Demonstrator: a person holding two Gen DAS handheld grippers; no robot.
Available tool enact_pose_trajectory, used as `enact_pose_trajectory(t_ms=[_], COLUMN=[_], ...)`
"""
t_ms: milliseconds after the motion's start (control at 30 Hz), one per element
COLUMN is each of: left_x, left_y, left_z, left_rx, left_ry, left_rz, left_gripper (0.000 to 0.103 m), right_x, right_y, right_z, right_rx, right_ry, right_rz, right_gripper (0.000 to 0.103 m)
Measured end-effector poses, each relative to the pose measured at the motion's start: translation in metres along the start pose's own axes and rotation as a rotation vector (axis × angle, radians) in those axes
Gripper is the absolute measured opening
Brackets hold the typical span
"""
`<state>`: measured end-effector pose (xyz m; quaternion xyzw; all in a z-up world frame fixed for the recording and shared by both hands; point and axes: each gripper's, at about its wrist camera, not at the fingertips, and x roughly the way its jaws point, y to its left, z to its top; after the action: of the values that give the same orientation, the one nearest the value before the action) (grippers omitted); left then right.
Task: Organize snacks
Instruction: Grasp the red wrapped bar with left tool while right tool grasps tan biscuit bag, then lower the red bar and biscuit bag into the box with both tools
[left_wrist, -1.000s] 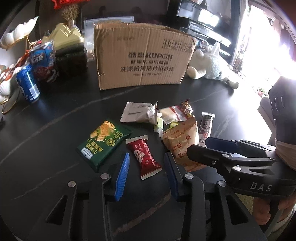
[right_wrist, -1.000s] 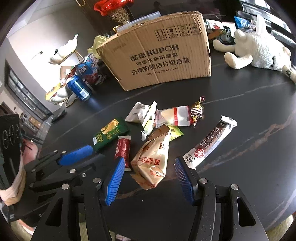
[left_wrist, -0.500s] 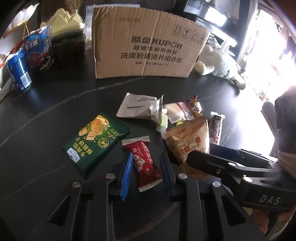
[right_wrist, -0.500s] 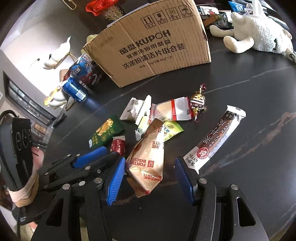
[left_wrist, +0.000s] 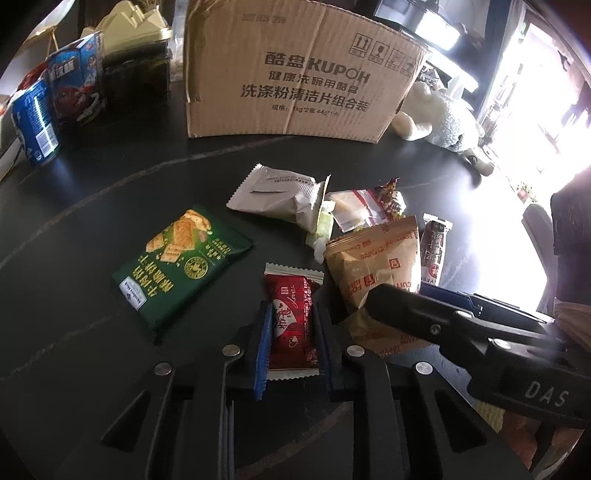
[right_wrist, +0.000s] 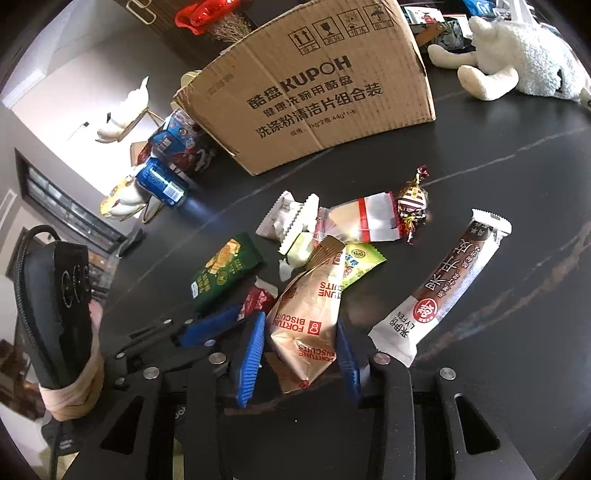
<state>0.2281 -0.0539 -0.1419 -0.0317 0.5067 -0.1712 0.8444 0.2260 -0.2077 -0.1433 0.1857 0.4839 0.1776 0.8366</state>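
Observation:
Several snacks lie on a black table in front of a cardboard box (left_wrist: 295, 70), which also shows in the right wrist view (right_wrist: 314, 88). My left gripper (left_wrist: 291, 332) has closed on a red candy packet (left_wrist: 293, 317), its blue pads against both sides. My right gripper (right_wrist: 301, 350) straddles a tan Fortune Biscuits bag (right_wrist: 310, 317), jaws narrowed around it, with small gaps still showing. That bag also shows in the left wrist view (left_wrist: 373, 269). A green cracker pack (left_wrist: 181, 262) lies left of the red packet. A long brown bar (right_wrist: 443, 284) lies right of the bag.
A grey wrapper (left_wrist: 280, 192), a clear red-striped packet (right_wrist: 358, 218), a foil candy (right_wrist: 413, 199) and a lime packet (right_wrist: 358, 266) lie mid-table. A blue can (left_wrist: 33, 122) and a blue carton (left_wrist: 74, 92) stand at the left. A plush sheep (right_wrist: 517, 62) lies at the right.
Both grippers moved forward and down. The left jaws closed onto the red candy packet. The right jaws narrowed around the Fortune Biscuits bag.

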Motion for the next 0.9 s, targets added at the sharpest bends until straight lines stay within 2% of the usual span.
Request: enact_pose_trajectory(t_ms=[267,400,900], left_x=[-0.020,-0.033,-0.095], left_y=[0.004,0.004,-0.007], left_z=[-0.003,-0.004,0.003], left_rx=[-0.020,-0.022,0.012], left_ry=[-0.030,-0.052,-0.190], left_rz=[0.008,0.007,0.010], left_gripper=[0.022,0.022,0.022], right_x=[-0.004,-0.010,-0.056], right_y=[0.009,0.012,0.038], right_z=[-0.002,-0.003,0.002], right_rx=[-0.042,-0.051,-0.123], right_ry=[-0.024,-0.038,-0.150], right_rz=[-0.055,-0.056,-0.083], right_gripper=[0.034,0.033,0.033])
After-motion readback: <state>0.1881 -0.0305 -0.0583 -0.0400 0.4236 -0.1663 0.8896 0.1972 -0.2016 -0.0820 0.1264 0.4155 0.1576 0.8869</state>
